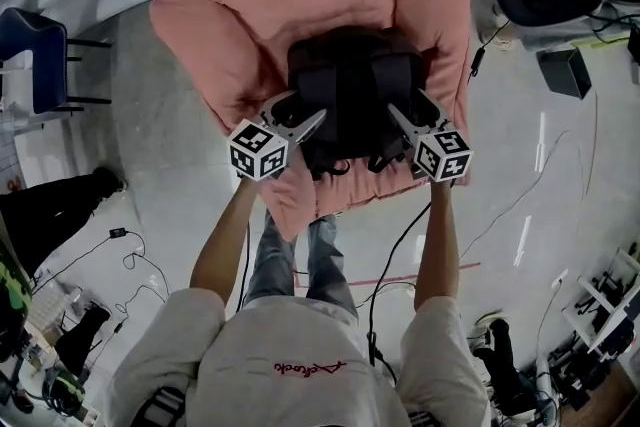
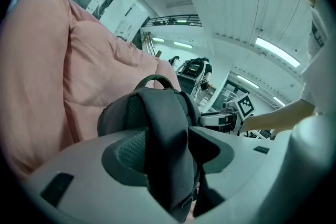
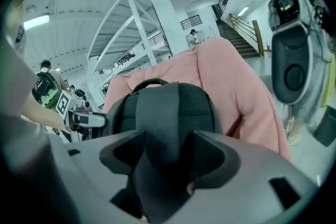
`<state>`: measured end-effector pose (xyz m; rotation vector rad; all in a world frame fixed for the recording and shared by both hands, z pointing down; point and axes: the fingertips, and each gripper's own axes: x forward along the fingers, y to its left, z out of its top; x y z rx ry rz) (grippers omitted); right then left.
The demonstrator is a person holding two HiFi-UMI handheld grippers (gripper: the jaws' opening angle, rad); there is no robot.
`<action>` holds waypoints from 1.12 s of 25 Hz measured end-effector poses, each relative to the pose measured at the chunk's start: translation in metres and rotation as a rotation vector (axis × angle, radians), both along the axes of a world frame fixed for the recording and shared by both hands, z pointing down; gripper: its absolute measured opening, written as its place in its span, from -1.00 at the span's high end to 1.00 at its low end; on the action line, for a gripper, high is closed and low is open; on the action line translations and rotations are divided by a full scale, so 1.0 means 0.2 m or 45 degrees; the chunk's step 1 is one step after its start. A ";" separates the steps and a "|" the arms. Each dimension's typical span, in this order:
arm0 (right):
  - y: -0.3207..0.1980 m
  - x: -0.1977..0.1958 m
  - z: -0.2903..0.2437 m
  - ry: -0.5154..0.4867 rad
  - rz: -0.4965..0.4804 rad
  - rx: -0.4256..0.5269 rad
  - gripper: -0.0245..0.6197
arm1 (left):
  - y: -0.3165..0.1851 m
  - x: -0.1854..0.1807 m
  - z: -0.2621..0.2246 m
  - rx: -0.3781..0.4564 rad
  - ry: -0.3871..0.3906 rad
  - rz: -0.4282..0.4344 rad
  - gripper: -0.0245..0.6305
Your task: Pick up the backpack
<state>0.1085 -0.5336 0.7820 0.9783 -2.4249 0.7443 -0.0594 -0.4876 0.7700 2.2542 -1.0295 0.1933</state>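
Standing on the seat of a pink padded fabric armchair (image 1: 230, 25), the black fabric backpack (image 1: 350, 80) has its mesh back panel and shoulder straps turned toward the person, and its carry handle (image 2: 155, 78) arches at the top. The left claw (image 1: 300, 115) reaches in at the backpack's lower left side. Its jaws stand wide, and the left gripper view shows a dark grey padded shoulder strap (image 2: 165, 134) running down between them without being pinched. The right claw (image 1: 412, 112) comes in at the lower right side, pointing inward toward the other one. Its jaws are also wide apart, with the second padded strap (image 3: 157, 139) hanging loosely in the gap. Each claw carries a white cube with black square markers, the left cube (image 1: 259, 151) and the right cube (image 1: 443, 155), near the front edge of the seat. Under the armchair lies a pale grey glossy floor (image 1: 530, 205) crossed by thin cables.
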 end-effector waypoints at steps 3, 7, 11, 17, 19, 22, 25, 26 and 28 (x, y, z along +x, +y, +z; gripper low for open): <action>0.04 -0.02 0.01 -0.034 -0.029 -0.018 0.01 | 0.01 0.00 0.00 0.003 0.009 0.002 0.25; 0.13 -0.06 0.02 -0.017 -0.172 -0.033 0.09 | 0.06 0.09 -0.02 0.024 0.053 0.096 0.26; 0.25 -0.18 -0.05 -0.118 -0.374 -0.097 0.24 | 0.08 0.14 -0.07 0.053 0.110 0.164 0.26; 0.22 -0.26 -0.05 -0.259 -0.427 -0.194 0.29 | 0.04 0.25 -0.04 0.050 0.166 0.251 0.26; 0.21 -0.29 -0.03 -0.290 -0.417 -0.216 0.28 | 0.03 0.27 -0.04 0.071 0.146 0.293 0.35; 0.22 -0.31 -0.06 -0.373 -0.469 -0.261 0.29 | -0.03 0.25 -0.13 0.160 0.148 0.288 0.35; 0.23 -0.33 -0.11 -0.426 -0.551 -0.299 0.31 | -0.13 0.19 -0.25 0.232 0.205 0.230 0.35; 0.23 -0.34 -0.11 -0.427 -0.566 -0.302 0.31 | -0.17 0.17 -0.26 0.239 0.228 0.206 0.35; 0.23 -0.36 -0.11 -0.448 -0.572 -0.322 0.32 | -0.22 0.14 -0.27 0.236 0.250 0.167 0.45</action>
